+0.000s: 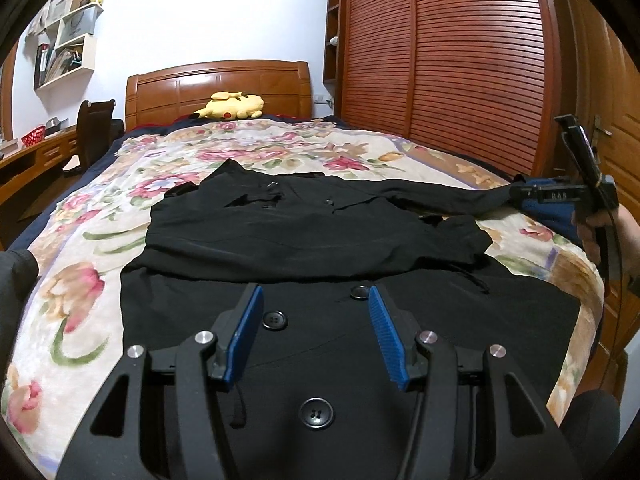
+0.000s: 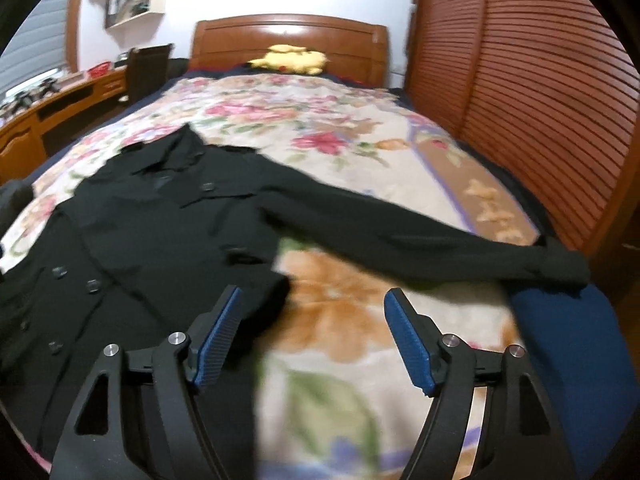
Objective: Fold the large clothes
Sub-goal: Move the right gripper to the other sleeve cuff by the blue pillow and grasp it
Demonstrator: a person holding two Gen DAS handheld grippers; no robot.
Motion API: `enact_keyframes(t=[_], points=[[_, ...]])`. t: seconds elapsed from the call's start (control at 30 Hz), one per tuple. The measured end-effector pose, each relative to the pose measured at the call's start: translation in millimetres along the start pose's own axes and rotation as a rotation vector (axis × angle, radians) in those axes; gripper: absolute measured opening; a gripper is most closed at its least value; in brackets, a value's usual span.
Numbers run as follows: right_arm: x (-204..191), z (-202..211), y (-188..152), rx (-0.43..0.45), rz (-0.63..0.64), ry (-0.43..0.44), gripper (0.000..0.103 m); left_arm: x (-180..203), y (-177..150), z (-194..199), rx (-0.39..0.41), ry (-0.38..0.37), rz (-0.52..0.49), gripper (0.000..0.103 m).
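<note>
While the black coat [image 1: 304,240] lies buttoned-side up on the floral bed [image 1: 80,280], its long sleeve [image 2: 400,232] trails toward the bed's edge and could slide off or bunch if dragged carelessly. The left claw [image 1: 316,300] hovers parted over the hem; the right claw [image 2: 312,304] gapes wide, holding nothing.

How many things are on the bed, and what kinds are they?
Black coat: 1
Yellow plush toy: 1
Floral blanket: 1
Total: 3
</note>
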State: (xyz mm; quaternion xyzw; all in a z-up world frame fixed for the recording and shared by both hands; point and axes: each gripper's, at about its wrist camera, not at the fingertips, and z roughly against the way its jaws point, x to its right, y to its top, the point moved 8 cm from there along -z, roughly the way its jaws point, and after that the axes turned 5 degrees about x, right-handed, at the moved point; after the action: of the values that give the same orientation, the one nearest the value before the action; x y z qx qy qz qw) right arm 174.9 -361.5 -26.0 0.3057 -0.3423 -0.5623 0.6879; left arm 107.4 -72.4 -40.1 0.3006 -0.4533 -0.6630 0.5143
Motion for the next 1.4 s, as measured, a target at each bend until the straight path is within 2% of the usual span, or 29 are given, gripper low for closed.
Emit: enact_keyframes(t=[0.4,0.73,0.93,1.03,1.37,1.4], points=[[141,-15,6,-0.023,-0.135,-0.181,0.075,0,-4,-8,-0.020,-0.003,0.011,0.054],[229,-35,7,-0.038,-0.315,-0.302,0.075,5,-9,-16,-0.042,0.006,-0.010,0.054],[261,-43,-2,-0.076,-0.377,-0.402,0.075,5,-12,-21,-0.064,0.006,-0.015,0.054],[273,-44,-7,-0.083,-0.409,-0.424,0.075,6,-12,-21,-0.059,0.006,-0.017,0.054],[269,-59,-21,-0.137,-0.418,-0.388,0.074,6,-13,-21,-0.065,0.007,-0.017,0.054],[268,-60,-22,-0.143,-0.408,-0.390,0.067,6,-13,-21,-0.067,0.007,-0.015,0.054]])
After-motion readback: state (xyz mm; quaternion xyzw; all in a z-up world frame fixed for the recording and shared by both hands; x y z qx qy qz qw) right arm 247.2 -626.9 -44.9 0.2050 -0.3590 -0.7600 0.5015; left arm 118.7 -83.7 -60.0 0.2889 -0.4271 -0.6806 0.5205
